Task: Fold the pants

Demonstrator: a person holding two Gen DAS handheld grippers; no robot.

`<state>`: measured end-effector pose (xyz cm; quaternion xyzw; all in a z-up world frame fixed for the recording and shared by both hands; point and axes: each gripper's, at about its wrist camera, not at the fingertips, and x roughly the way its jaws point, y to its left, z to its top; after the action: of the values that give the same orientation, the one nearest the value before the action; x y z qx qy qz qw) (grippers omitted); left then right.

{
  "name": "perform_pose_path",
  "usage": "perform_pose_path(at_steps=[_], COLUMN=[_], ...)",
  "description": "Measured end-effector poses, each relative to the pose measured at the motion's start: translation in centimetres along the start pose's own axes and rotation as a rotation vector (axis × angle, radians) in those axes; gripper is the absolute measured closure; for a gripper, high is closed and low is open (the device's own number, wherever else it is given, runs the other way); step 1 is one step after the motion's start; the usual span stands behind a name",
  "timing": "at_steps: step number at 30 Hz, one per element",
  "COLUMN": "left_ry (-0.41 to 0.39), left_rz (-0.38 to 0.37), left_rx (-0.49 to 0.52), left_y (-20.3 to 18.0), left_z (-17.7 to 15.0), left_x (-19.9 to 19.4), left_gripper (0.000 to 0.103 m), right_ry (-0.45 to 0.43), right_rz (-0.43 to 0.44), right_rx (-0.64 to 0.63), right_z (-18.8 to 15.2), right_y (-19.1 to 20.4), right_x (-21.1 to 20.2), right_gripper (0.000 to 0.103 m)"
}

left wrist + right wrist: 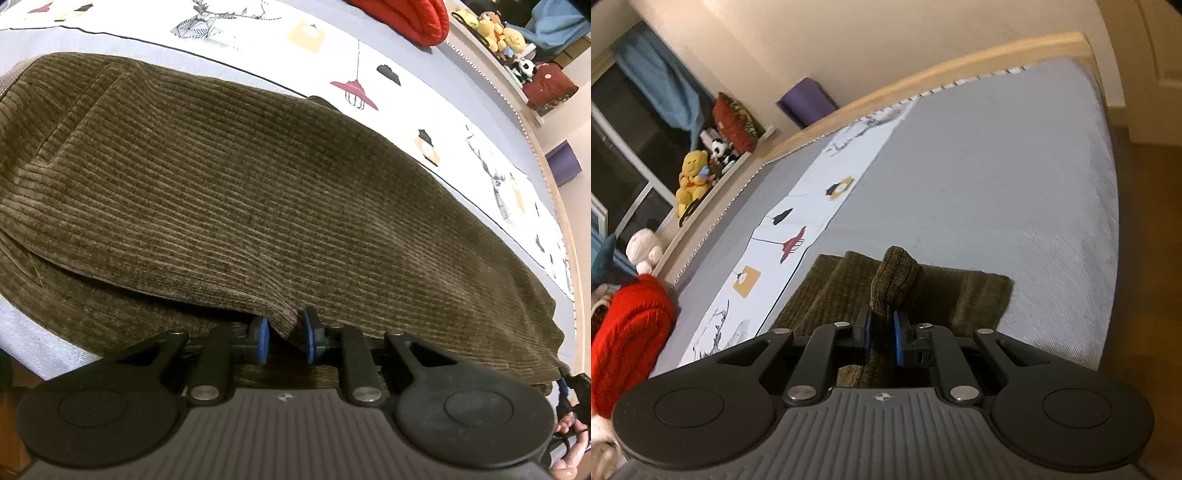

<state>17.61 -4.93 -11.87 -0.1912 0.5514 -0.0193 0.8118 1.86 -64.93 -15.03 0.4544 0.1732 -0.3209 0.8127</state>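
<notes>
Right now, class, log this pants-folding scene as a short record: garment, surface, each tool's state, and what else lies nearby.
garment: brown corduroy pants, spread flat on the bed
surface: grey bedspread with a white printed strip
left tool: shut on the pants' near edge, a fold pinched between the blue pads
right tool: shut on a bunched-up fold of the pants, raised above the fabric around it
nearby: red knitted item on the bed; yellow plush toy on the ledge beyond
</notes>
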Motion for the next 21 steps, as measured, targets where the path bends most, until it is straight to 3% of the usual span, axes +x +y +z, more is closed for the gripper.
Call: perform_pose_path(at_steps=[5,11,13,17,21], left_ry=[0.002,-0.021,0.001,0.046,0.042], left_rz=[-0.048,-0.052,-0.046,-0.009,-0.072], left_rx=[-0.032,0.023,0.044,0.045,0.008], left_y=[1.0,0.6,0.8,1.6,2.1], left_z=[0.2,-1.1,-2.0,-3.1,-3.1], left_x=[-1.3,-3.7,-3.5,-1.7,-1.3], left_gripper=[0.088,0.093,0.103,0.103,0.102], right_ry=[0.014,-0.033,-0.026,0.004,0.028], right_rz=[0.058,0.129,0.122,0.072,0.036], right_rx=[0.092,0.115,0.156,0.156,0.087], right_z=[0.6,1.0,1.1,0.8,0.3], right_y=[-1.3,-1.2,-1.8,-2.6,-2.4], right_x=[-0.3,-2.3,-2.7,-2.4,-1.4], right_gripper=[0.092,0.093,0.093,0.093,0.093])
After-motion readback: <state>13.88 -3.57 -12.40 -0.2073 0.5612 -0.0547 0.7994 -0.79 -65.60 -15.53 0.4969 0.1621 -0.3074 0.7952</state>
